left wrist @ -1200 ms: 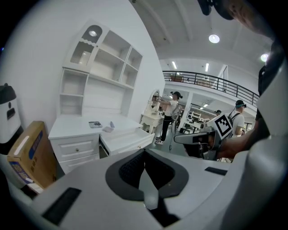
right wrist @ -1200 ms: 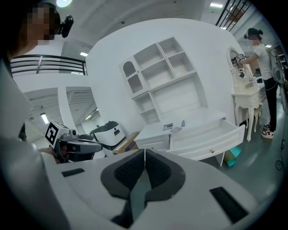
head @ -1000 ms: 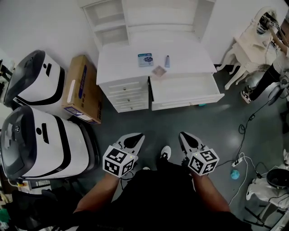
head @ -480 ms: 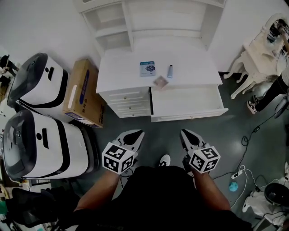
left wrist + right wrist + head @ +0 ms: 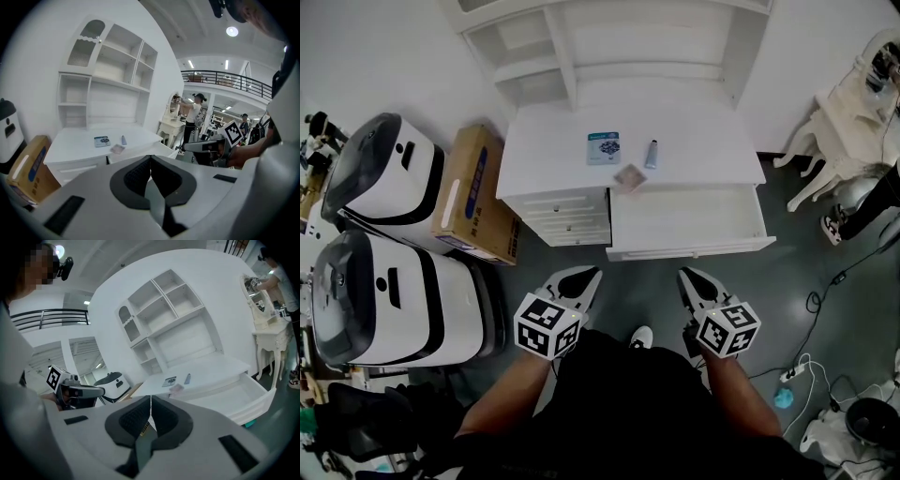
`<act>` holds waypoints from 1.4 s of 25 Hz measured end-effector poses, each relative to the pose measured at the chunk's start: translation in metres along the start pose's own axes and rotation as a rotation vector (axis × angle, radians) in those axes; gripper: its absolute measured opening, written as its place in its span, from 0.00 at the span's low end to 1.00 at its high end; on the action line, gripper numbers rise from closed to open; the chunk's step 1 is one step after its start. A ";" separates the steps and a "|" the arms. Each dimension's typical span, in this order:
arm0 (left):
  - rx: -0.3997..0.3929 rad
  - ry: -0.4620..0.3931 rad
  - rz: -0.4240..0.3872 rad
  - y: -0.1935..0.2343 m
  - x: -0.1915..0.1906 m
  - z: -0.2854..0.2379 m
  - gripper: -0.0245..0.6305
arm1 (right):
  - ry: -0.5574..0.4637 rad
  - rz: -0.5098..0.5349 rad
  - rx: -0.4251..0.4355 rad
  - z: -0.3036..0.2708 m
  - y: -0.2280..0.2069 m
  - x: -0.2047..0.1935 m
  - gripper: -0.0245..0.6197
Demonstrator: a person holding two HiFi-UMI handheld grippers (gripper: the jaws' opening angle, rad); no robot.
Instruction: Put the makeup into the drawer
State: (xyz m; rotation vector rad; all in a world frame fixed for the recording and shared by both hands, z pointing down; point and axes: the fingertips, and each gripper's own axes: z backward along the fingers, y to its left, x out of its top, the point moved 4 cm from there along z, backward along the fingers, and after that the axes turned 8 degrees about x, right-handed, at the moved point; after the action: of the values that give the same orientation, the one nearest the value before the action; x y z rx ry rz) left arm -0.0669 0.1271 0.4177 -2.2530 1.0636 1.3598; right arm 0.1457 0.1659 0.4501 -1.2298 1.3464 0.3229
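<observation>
I am holding my left tongs [image 5: 579,279] and my right tongs [image 5: 690,281] low in front of me, side by side and well apart from the white desk [image 5: 703,127], both pointing toward it. Each pair is sitting closed, the dark pads meeting at the tips, and neither is gripping anything.

The makeup is lying on the desk top, untouched. A flat blue-and-white packet [image 5: 603,147] is resting near the middle, a small grey-blue tube [image 5: 652,153] is lying just to its right, and a little pinkish square piece [image 5: 630,176] is sitting right at the front edge, between the two and nearer me.

Below that edge the wide drawer [image 5: 686,221] is standing pulled out, its white inside showing nothing in it. To its left the small drawers [image 5: 568,212] are sitting closed. White shelves [image 5: 581,37] are rising behind the desk. A cardboard box [image 5: 471,187] is leaning against the desk's left side, and two white-and-black machines [image 5: 384,300] are standing beyond the box.
</observation>
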 end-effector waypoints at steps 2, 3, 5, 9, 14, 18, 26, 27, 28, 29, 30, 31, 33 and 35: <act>0.003 0.016 -0.009 -0.002 -0.002 -0.003 0.05 | 0.006 -0.012 0.004 0.000 -0.004 -0.003 0.08; 0.006 0.022 -0.009 -0.002 -0.002 -0.004 0.05 | 0.010 -0.018 0.006 -0.001 -0.005 -0.005 0.08; 0.011 0.030 -0.005 -0.001 -0.003 -0.006 0.05 | 0.018 -0.027 0.012 -0.003 -0.008 -0.008 0.08; 0.007 0.048 -0.005 -0.001 -0.005 -0.010 0.05 | 0.026 -0.034 0.018 -0.008 -0.011 -0.010 0.08; -0.014 0.057 -0.007 0.004 -0.005 -0.020 0.05 | 0.015 -0.033 0.009 -0.016 -0.015 -0.005 0.08; -0.033 0.046 -0.003 0.013 0.006 -0.030 0.05 | 0.020 -0.037 -0.012 -0.023 -0.020 0.000 0.08; -0.045 0.061 -0.007 0.044 0.016 -0.052 0.05 | 0.025 -0.050 -0.031 -0.057 -0.030 0.015 0.08; -0.046 0.062 -0.008 0.049 0.019 -0.054 0.05 | 0.025 -0.053 -0.032 -0.062 -0.031 0.017 0.08; -0.047 0.062 -0.010 0.053 0.022 -0.058 0.05 | 0.025 -0.057 -0.033 -0.067 -0.033 0.019 0.08; -0.049 0.062 -0.012 0.058 0.025 -0.062 0.05 | 0.023 -0.066 -0.032 -0.072 -0.035 0.021 0.08; -0.050 0.063 -0.015 0.063 0.027 -0.065 0.05 | 0.021 -0.078 -0.031 -0.078 -0.037 0.022 0.08; -0.050 0.064 -0.018 0.068 0.029 -0.069 0.05 | 0.017 -0.095 -0.030 -0.083 -0.039 0.024 0.08; -0.051 0.068 -0.020 0.080 0.033 -0.078 0.05 | 0.013 -0.131 -0.027 -0.096 -0.045 0.026 0.08; -0.054 0.075 -0.020 0.091 0.035 -0.087 0.05 | 0.017 -0.161 -0.027 -0.109 -0.051 0.027 0.08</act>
State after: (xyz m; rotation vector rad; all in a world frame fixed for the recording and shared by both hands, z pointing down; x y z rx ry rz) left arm -0.0685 -0.0012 0.4426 -2.3644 1.0371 1.3203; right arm 0.1338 0.0464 0.4779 -1.3573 1.2520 0.2172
